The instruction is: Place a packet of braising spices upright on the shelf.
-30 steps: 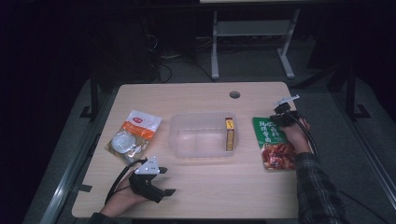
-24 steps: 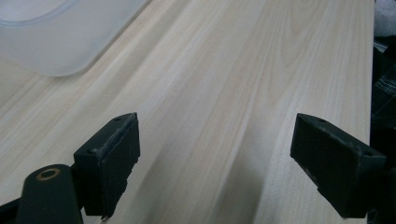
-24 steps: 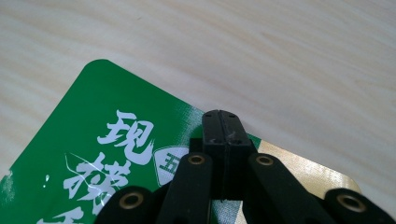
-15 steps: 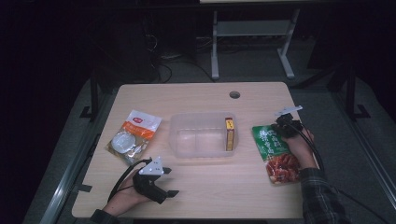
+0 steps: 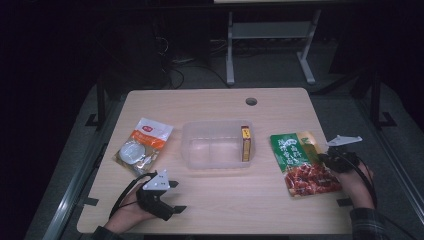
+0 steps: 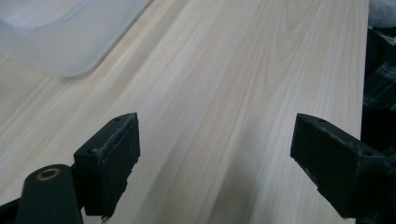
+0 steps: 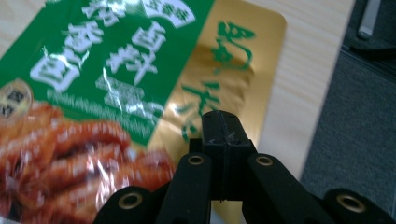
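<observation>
Gripping the green snack pouch (image 5: 300, 160) by its 3 o'clock edge, our right gripper (image 7: 219, 122) is pinched closed; next we judge a carry toward the clear bin (image 5: 217, 145) at 9 o'clock, left gripper (image 6: 215, 154) spread wide, holding nothing.

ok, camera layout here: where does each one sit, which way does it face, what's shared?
High view: fixed above the person's side, looking forward and down on the light wooden table; both forearms enter from below, with the left gripper and right gripper.
Left gripper view: rides the left gripper, looks along its open jaws over the tabletop and a corner of the clear plastic bin.
Right gripper view: rides the right gripper, jaws shut over the green and gold snack pouch.
Shared: high and right gripper views show the pouch.
</observation>
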`<act>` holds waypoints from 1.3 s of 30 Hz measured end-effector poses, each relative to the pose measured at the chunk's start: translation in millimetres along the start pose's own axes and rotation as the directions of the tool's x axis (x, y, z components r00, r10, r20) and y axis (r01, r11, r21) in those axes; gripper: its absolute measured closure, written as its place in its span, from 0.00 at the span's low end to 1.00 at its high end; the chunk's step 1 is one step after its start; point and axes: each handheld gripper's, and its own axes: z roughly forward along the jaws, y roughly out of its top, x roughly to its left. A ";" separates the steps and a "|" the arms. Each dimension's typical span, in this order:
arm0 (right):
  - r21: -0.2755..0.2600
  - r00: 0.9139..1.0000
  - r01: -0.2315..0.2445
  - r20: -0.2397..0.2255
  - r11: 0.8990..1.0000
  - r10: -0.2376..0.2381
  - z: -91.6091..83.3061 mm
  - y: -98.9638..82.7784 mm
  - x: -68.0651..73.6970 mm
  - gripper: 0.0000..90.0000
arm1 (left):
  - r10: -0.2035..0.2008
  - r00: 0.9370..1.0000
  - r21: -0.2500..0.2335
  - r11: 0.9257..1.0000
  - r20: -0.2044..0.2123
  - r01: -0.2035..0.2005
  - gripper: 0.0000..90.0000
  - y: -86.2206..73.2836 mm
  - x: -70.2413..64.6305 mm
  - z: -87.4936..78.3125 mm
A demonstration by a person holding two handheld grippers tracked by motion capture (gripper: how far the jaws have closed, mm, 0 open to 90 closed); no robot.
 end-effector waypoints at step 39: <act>0.061 0.983 0.057 -0.175 0.996 -0.046 -22.1 -30.2 27.3 1.00 | 0.058 0.997 -0.005 0.998 0.043 -0.058 0.17 15.6 5.8 11.9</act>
